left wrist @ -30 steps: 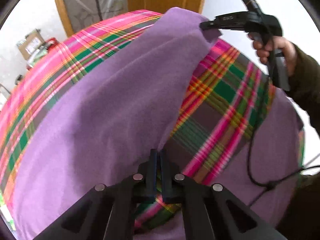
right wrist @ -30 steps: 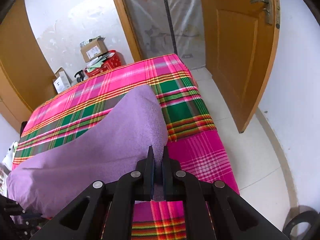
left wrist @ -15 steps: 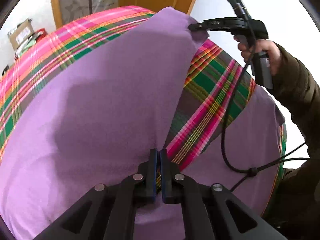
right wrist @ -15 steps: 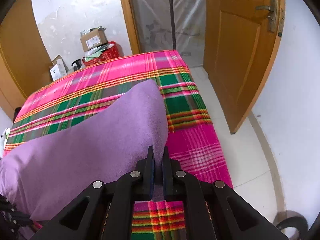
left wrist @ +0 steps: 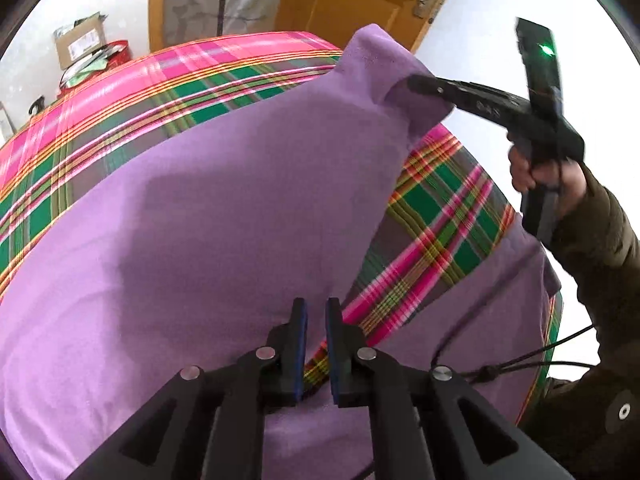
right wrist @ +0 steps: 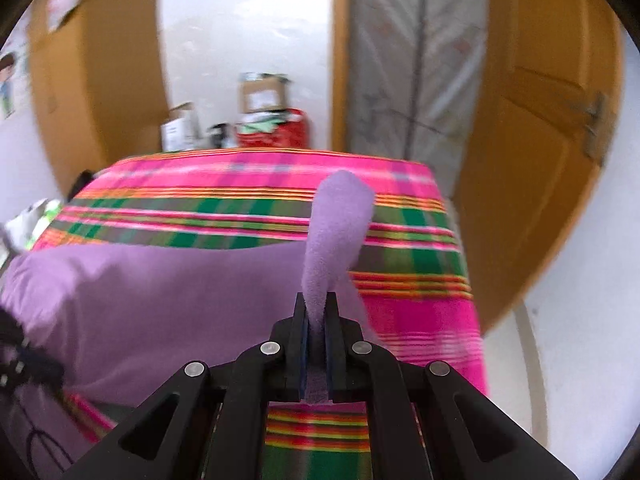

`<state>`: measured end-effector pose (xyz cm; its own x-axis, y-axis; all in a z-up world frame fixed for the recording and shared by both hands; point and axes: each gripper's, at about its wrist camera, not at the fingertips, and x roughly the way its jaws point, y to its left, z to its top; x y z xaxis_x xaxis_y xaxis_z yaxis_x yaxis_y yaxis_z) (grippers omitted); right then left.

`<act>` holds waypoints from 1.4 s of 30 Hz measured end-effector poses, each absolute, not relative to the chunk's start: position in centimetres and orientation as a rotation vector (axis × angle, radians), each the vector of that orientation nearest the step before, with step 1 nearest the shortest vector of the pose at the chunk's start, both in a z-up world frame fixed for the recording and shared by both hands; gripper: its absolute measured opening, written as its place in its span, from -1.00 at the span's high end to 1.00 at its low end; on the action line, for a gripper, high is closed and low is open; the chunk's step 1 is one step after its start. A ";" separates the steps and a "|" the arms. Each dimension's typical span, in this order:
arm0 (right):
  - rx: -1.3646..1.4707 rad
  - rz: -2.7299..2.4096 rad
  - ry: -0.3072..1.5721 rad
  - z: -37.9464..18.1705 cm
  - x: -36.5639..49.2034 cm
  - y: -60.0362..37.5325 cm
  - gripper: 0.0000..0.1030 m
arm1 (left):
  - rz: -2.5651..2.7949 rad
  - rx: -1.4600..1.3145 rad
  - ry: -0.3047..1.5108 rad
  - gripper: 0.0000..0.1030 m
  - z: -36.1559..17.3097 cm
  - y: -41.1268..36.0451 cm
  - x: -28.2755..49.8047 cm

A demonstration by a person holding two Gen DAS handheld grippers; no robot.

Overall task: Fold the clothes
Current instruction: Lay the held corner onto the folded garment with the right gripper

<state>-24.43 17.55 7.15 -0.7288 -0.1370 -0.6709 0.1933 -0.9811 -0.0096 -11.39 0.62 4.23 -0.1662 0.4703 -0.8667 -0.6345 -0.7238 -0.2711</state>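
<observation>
A plaid cloth (left wrist: 224,92) covers the surface, with a wooden door (right wrist: 532,184) at the far right. A purple garment (left wrist: 208,216) spreads across the cloth, its right edge lifted clear. The right gripper (right wrist: 316,320) is clamped on that raised corner. The left gripper (left wrist: 316,320) has just been opening; its jaws stand slightly apart, with nothing visibly pinched between them. A cardboard box (right wrist: 262,94) and a red bag (right wrist: 280,132) sit beyond the far edge.

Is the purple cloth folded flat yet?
No. One corner of the cloth is held up by the right tool above the plaid bed.
</observation>
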 end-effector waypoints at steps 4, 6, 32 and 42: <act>1.050 -2.674 0.135 6.5 -23.7 15.6 0.87 | 1.968 -1.404 0.158 0.82 3.6 0.4 -12.4; 1.054 -2.611 0.166 5.9 -23.4 14.4 0.87 | 1.970 -1.417 0.137 0.82 3.3 0.2 -12.8; 1.300 -2.512 -0.506 3.4 -25.4 22.4 0.21 | 1.943 -1.433 0.081 0.74 1.9 0.6 -14.7; 1.233 -2.484 -0.663 2.8 -26.0 22.2 0.74 | 1.937 -1.436 0.073 0.73 1.9 1.2 -15.2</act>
